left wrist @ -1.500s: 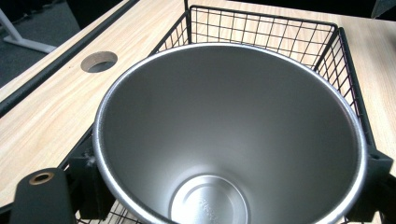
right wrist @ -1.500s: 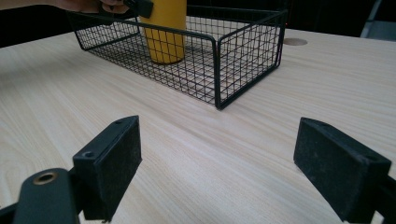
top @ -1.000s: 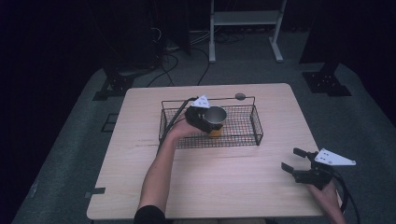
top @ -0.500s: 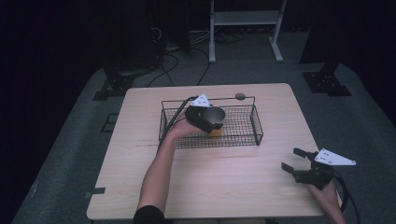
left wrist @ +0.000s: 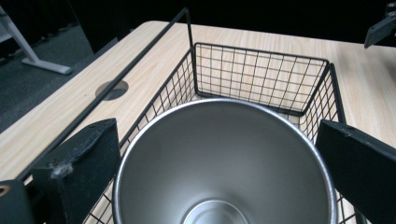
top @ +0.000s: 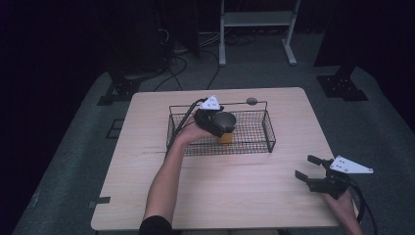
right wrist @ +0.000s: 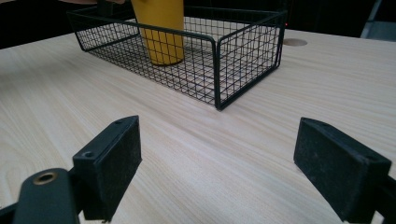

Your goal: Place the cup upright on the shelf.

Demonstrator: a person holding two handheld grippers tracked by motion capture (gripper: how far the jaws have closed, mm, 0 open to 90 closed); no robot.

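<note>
A metal cup, steel inside and yellow outside, stands in the middle of a black wire basket. My left gripper is shut on the cup near its rim, with one black jaw on each side in the left gripper view. The cup's base sits at the basket's mesh floor. My right gripper hovers open over the table's front right part, and its jaws hold nothing. The basket is ahead of it, apart.
The light wooden table carries a grey cable grommet behind the basket. A thin handle bar runs along the basket's far side. Dark floor, cables and a white stand lie beyond the table.
The left gripper and the cup have shifted very slightly inside the basket. The right gripper has stayed in place, open.
</note>
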